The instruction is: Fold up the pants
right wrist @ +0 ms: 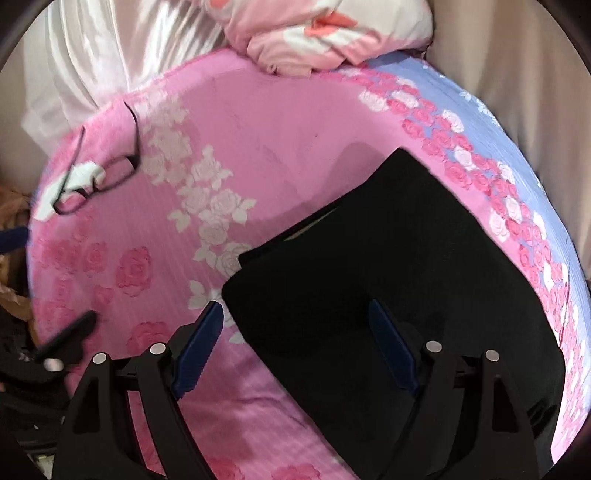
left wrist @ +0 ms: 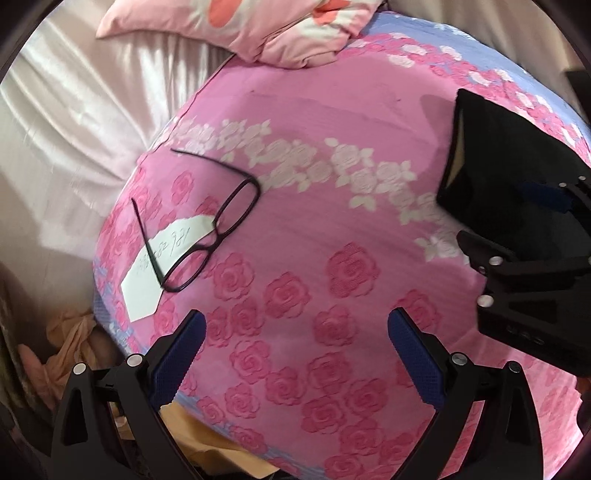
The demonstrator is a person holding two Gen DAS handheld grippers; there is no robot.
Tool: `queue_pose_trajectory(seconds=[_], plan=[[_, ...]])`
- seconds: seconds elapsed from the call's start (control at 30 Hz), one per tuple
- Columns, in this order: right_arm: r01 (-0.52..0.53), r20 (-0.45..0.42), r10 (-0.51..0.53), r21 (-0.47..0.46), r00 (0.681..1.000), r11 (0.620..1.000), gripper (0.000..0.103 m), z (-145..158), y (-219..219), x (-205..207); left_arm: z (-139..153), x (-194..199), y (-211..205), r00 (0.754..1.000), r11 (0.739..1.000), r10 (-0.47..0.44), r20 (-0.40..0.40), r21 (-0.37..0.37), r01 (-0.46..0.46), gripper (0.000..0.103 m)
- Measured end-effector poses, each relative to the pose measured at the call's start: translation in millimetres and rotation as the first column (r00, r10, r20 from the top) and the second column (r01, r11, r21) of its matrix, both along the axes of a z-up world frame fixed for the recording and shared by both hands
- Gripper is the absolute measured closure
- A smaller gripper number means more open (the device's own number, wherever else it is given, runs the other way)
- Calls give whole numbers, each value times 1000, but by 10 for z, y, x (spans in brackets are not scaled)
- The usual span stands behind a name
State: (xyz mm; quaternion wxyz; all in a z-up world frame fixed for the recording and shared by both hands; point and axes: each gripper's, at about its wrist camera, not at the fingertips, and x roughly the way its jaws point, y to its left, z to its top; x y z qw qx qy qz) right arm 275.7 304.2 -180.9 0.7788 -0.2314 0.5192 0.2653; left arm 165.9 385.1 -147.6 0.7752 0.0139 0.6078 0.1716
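Here the right gripper point(right wrist: 295, 347) hangs with its jaws spread wide above the near edge of the folded black pants point(right wrist: 388, 258), its blue pads point(right wrist: 197, 350) gripping nothing. The left gripper point(left wrist: 295, 354) is likewise wide open over bare bedspread point(left wrist: 314, 240), pink with a rose pattern. The pants lie on the bedspread's right part. Farther left, black-framed glasses point(left wrist: 207, 229) rest on a white paper slip point(left wrist: 155, 273); a pink pillow point(left wrist: 258, 29) sits at the far end.

The white paper slip point(left wrist: 162, 264) under the glasses point(left wrist: 207, 229) bears handwritten digits — too blurred to read.
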Motion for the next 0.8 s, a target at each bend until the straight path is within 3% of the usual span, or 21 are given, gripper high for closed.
queue_pose_trajectory(seconds=[0.13, 0.27, 0.33, 0.4, 0.53, 0.57, 0.63, 0.73, 0.8], plan=[[1, 58, -1, -3, 998, 1000, 26, -22, -2, -38, -26, -27, 62, 1000, 1000, 7, -5, -5, -7, 5], [66, 71, -66, 9, 995, 998, 53, 44, -78, 12, -46, -15, 72, 1000, 1000, 10, -11, -2, -10, 5], [135, 29, -138, 83, 990, 987, 86, 156, -264, 96, -38, 3, 54, 1000, 1000, 11, -13, 3, -11, 5], [255, -76, -244, 220, 967, 942, 90, 316, -593, 218, -19, 33, 23, 1000, 1000, 4, -11, 7, -4, 5], [429, -184, -388, 439, 903, 789, 90, 773, -1370, 300, 115, 158, -200, 999, 999, -47, 16, 13, 47, 5], [471, -212, -425, 507, 880, 722, 90, 947, -1715, 288, 168, 209, -299, 997, 998, -68, 27, 13, 68, 5], [518, -244, -473, 584, 847, 625, 90, 1157, -2215, 225, 281, 320, -537, 991, 993, -121, 51, 7, 121, 5], [583, -265, -577, 655, 773, 481, 90, 1446, -3170, -30, 468, 497, -1033, 971, 975, -223, 89, 9, 223, 5], [623, -256, -650, 654, 716, 429, 90, 1519, -3727, -262, 581, 579, -1486, 945, 952, -306, 116, 8, 307, 5]])
